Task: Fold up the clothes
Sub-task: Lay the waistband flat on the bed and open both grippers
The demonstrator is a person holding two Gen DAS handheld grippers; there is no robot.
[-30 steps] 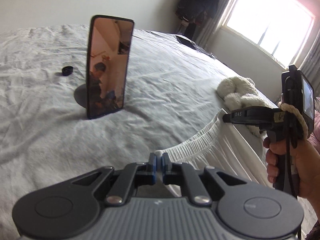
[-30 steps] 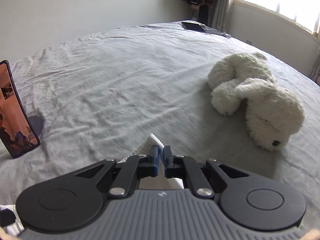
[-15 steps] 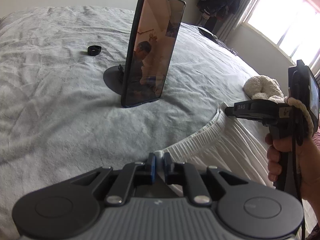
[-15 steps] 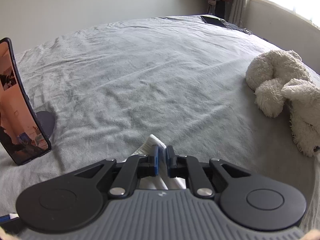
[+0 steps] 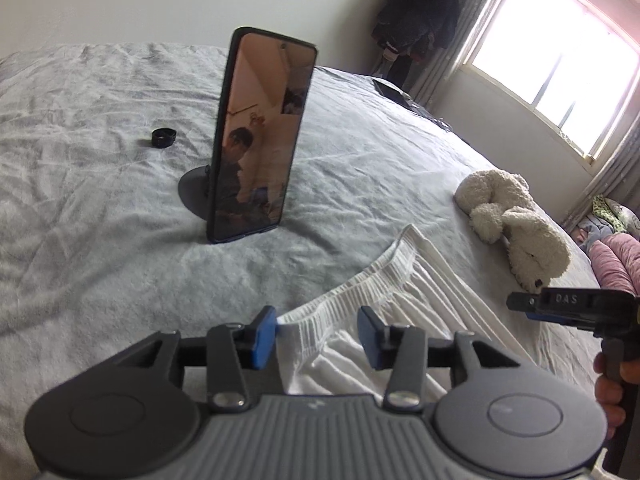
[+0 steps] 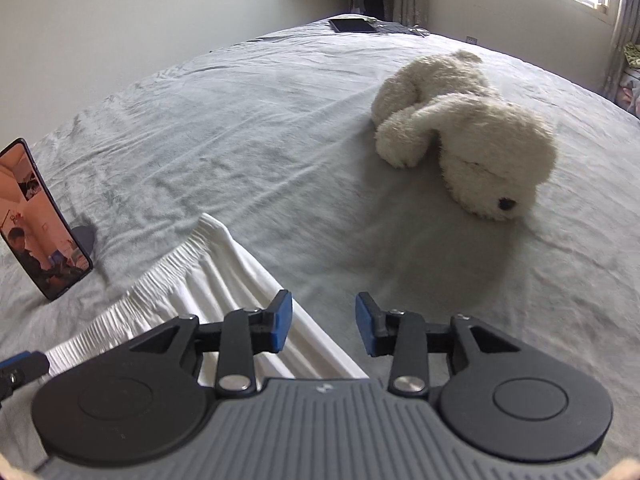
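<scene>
A white garment with a ribbed elastic waistband [image 5: 384, 276] lies flat on the grey bed; it also shows in the right wrist view [image 6: 192, 276]. My left gripper [image 5: 316, 336] is open just above the waistband's left end, holding nothing. My right gripper [image 6: 323, 324] is open over the garment's right edge, empty; its side shows at the right of the left wrist view [image 5: 560, 304].
A phone on a round stand [image 5: 260, 136] stands upright behind the garment, seen also in the right wrist view [image 6: 40, 220]. A white plush toy [image 6: 464, 132] lies to the right. A small black ring [image 5: 163, 137] lies far left. A dark tablet [image 6: 352, 25] lies at the bed's far edge.
Both grippers were shut on the waistband and have opened. The garment now lies released on the bed, and both grippers have pulled back a little.
</scene>
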